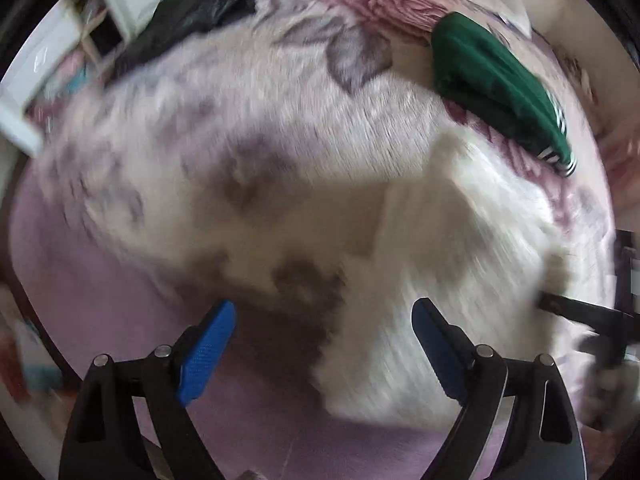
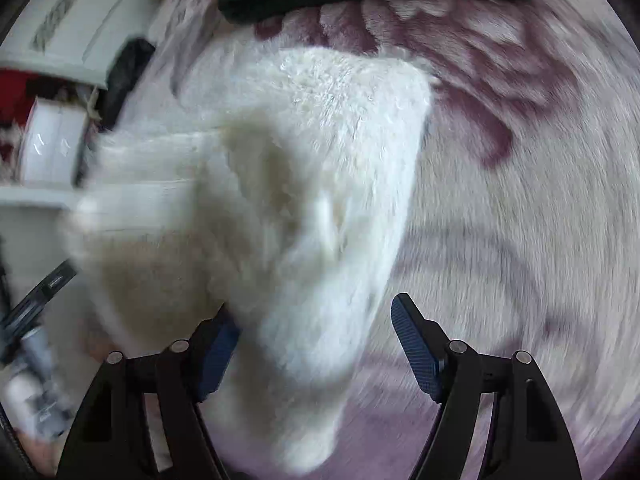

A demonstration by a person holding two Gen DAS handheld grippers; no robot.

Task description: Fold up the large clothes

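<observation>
My left fingers (image 1: 324,344) stand wide apart with nothing between their blue pads (image 1: 206,350), pointing down at the edge of the fluffy white fleece garment (image 1: 420,240) where it lies on the bed's plush floral blanket in cream and mauve (image 1: 248,92). My right fingers (image 2: 316,344) are spread nearly as wide; the fleece spills across the gap and hides part of the left-hand pad, yet I cannot see either pad pressing it, so I judge it released. The garment lies bunched, partly doubled over itself. Beyond it a folded dark green garment with striped cuffs (image 1: 492,80) rests further up the bed, a black piece (image 1: 188,12) near the white shelves (image 2: 60,136). I seem to be between folds: next I need a fresh pinch on a free edge or corner.
</observation>
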